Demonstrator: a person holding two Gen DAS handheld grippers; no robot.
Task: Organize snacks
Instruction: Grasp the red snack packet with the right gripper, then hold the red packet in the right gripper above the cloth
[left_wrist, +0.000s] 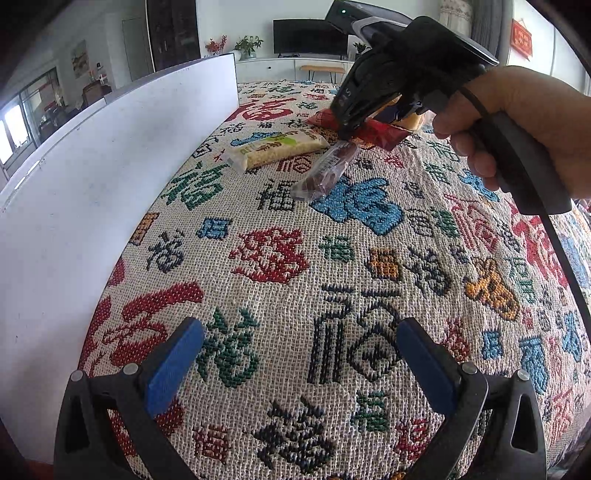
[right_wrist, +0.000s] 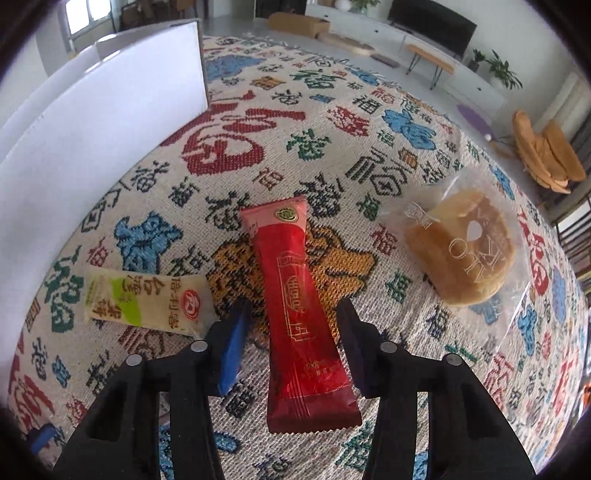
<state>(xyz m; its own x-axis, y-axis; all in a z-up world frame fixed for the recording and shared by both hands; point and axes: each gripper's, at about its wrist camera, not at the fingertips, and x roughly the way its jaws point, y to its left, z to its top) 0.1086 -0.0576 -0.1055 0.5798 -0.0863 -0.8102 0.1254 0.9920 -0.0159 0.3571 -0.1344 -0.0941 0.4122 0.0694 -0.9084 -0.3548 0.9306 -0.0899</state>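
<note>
The right gripper (right_wrist: 293, 332) is low over the cloth (right_wrist: 332, 122), and its two fingers are spread apart with nothing held. The red stick (right_wrist: 301, 295) lies flat on the cloth between them, long and thin, with one end pointing away from the camera. The fingers stand on each side of the stick, close to it, but they do not look like they are squeezing it. The rice bar (right_wrist: 146, 301) sits just beside the left finger. The cake (right_wrist: 460, 251) in its clear bag is off to the right, well apart. In the left view a dark snack (left_wrist: 325, 171) in a clear wrap lies close under the right gripper too. The left gripper (left_wrist: 301, 360) waits nearer the edge of the cloth, fingers wide apart, holding nothing. A white board (left_wrist: 92, 177) stands along one side. Things could go wrong here. The red stick is flat and shiny, so the fingers may slide over it and pinch nothing. If they close too high, the wrap may slip out. The left finger could also bump the rice bar or catch the dark snack and drag it along. Pushing down too hard may grab the cloth and bunch it up.
</note>
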